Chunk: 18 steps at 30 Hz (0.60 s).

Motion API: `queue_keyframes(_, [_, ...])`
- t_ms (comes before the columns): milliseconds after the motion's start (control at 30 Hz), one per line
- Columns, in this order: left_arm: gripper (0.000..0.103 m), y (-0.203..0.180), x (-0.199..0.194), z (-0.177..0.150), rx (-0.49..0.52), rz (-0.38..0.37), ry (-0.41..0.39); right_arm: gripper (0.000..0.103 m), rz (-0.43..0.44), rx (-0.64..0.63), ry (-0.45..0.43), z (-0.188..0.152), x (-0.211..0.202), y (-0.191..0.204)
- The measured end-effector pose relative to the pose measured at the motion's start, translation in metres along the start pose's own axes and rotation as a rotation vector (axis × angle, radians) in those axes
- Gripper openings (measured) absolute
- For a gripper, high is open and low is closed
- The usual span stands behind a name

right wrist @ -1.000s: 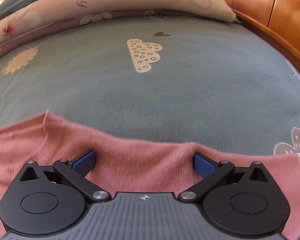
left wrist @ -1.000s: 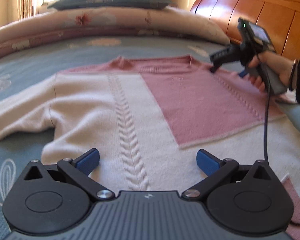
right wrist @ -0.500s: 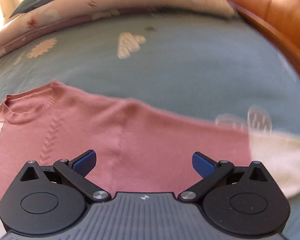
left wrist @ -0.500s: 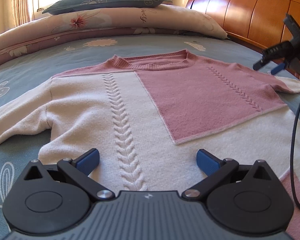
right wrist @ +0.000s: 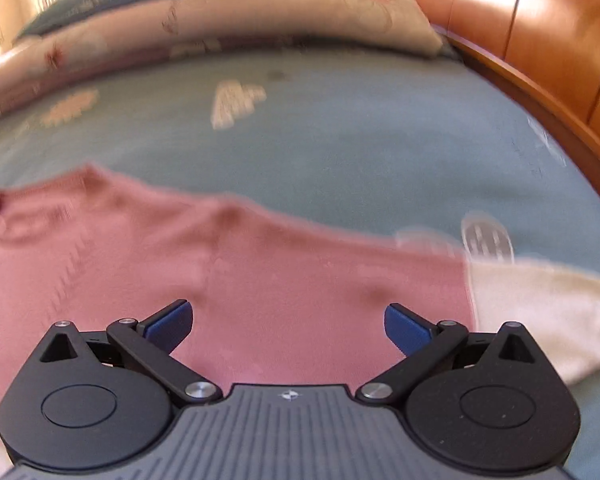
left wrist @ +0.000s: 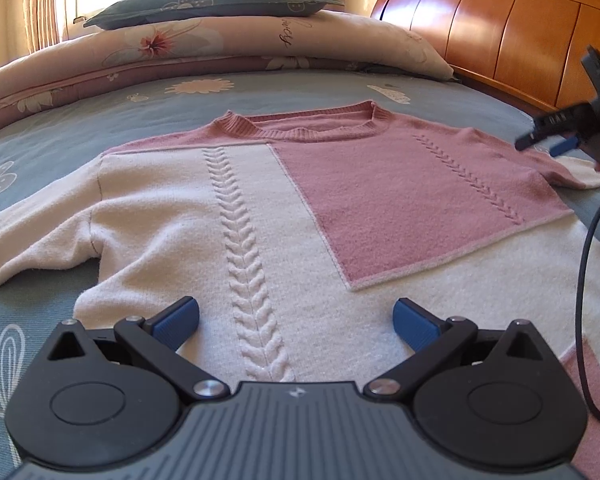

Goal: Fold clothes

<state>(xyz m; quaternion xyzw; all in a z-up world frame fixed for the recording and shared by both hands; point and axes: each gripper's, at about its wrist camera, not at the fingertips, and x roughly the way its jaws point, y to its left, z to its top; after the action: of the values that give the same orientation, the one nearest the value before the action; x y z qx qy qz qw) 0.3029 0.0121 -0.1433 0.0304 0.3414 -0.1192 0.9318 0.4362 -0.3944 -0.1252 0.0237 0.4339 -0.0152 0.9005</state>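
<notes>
A pink and cream knit sweater [left wrist: 260,216] lies flat, front up, on the blue bedspread, neck toward the pillows. My left gripper [left wrist: 296,320] hovers open over its cream lower body, straddling the cable braid. Its left sleeve [left wrist: 32,248] stretches out to the left. My right gripper [left wrist: 544,142] shows at the right edge, above the sweater's right shoulder. In the right wrist view my right gripper [right wrist: 286,322] is open over the pink shoulder [right wrist: 260,280], with the cream sleeve end [right wrist: 540,312] to its right. Nothing is between either pair of fingers.
Pillows [left wrist: 228,40] are stacked at the far end of the bed. A wooden headboard [left wrist: 500,28] runs along the right side. A black cable [left wrist: 584,280] hangs from the right gripper over the sweater's right edge. Bare bedspread [right wrist: 340,140] lies beyond the sweater.
My right gripper has moved from the collar rightward to the right shoulder and sleeve, staying open. The left gripper has held over the cream lower body.
</notes>
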Motion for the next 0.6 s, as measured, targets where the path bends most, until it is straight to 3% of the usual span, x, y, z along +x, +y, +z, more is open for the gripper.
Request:
queue_keyframes(100, [0.102, 0.000, 0.000, 0.000, -0.001, -0.001, 0.000, 0.103, 0.013, 0.058, -0.004, -0.025, -0.005, -0.018])
queue_keyframes(233, [0.102, 0.000, 0.000, 0.000, -0.001, -0.002, -0.001, 0.103, 0.056, 0.089, -0.023, -0.033, -0.029, -0.042])
queue_keyframes(400, [0.102, 0.001, 0.000, 0.000, -0.004, -0.005, -0.001, 0.103, -0.009, 0.250, -0.151, -0.007, -0.051, -0.110])
queue_keyframes(600, [0.102, 0.001, 0.000, 0.000, -0.006, -0.007, -0.001, 0.103, 0.094, 0.451, -0.146, -0.003, -0.023, -0.180])
